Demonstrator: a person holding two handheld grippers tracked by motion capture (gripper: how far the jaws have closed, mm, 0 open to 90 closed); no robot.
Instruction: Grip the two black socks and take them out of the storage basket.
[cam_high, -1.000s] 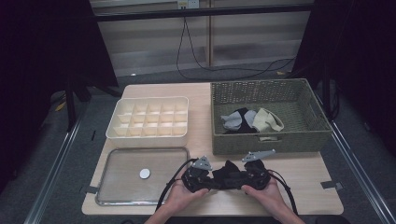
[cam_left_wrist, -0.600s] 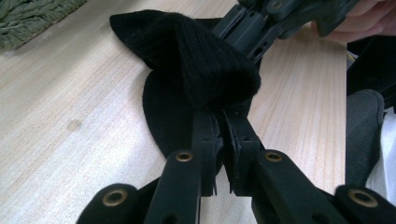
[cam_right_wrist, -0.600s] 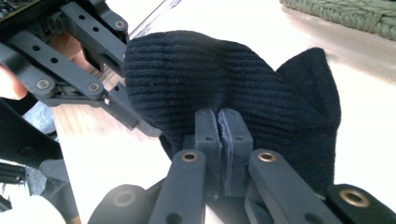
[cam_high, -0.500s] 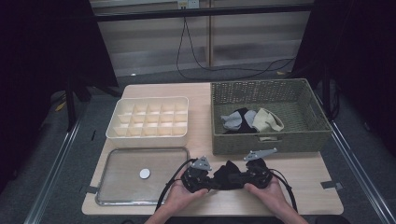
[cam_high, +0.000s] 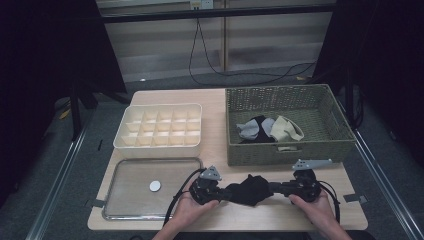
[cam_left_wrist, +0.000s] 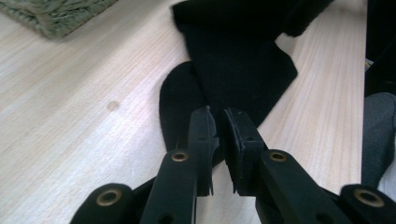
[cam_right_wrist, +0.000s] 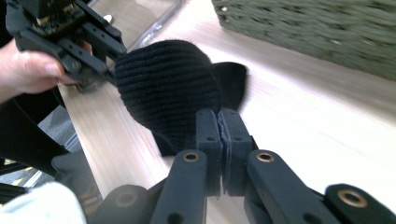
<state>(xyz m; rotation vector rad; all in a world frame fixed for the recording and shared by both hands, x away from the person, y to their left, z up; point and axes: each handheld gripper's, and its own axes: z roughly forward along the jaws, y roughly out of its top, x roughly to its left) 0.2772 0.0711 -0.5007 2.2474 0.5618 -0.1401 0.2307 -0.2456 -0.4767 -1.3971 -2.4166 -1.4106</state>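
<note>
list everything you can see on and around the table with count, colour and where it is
black sock: 1, black, front of the table, stretched between both grippers
wicker basket: 1, olive green, back right
socks in basket: several, grey, black, beige, in a heap
divided organiser tray: 1, cream, back left
metal tray: 1, silver, front left
small disc: 1, white, on the metal tray
table: 1, light wood
left gripper: 1, black, shut on the black sock
right gripper: 1, black, shut on the black sock

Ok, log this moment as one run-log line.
left gripper: shut on black knitted sock | right gripper: shut on sock | sock: stretched between them above wooden table
</note>
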